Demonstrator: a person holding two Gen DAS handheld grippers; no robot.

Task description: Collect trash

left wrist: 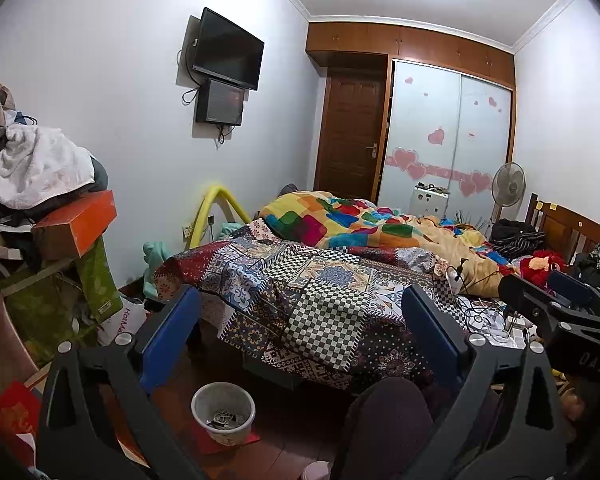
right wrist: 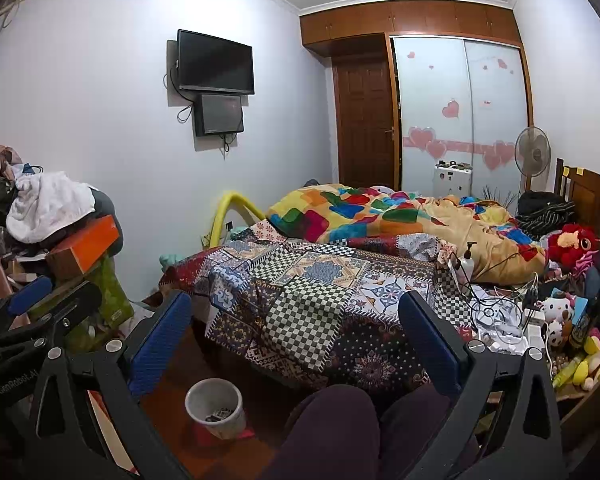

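1. Left gripper (left wrist: 300,332): jaws stand fully wide, blue pads well apart, nothing between them. It hangs level over the floor, aimed at the foot of the bed (left wrist: 320,280).
2. Right gripper (right wrist: 296,332): jaws equally wide, empty, parallel with the left one.
3. Trash bin (left wrist: 223,412): one white bucket on the wooden floor at about 7 o'clock from the left gripper in its own view, below the left pad. Some dark scraps lie in its bottom; what they are I cannot tell.
4. Step in hand, as judged: between pickups. Both tools are empty and the bin already holds material, so the search for the next piece seems to be on.
5. Next move calls for: choosing a loose item. The likeliest zone is the cluttered bedside at 3 o'clock, with tangled cables (right wrist: 496,312) and small objects; real trash there is not identifiable.
6. Counts, left to right: one orange box (left wrist: 76,224), one bin, two wall screens, one bed, one standing fan (right wrist: 534,152).
7. A person's dark-clad knees (right wrist: 340,432) sit low in the right view.
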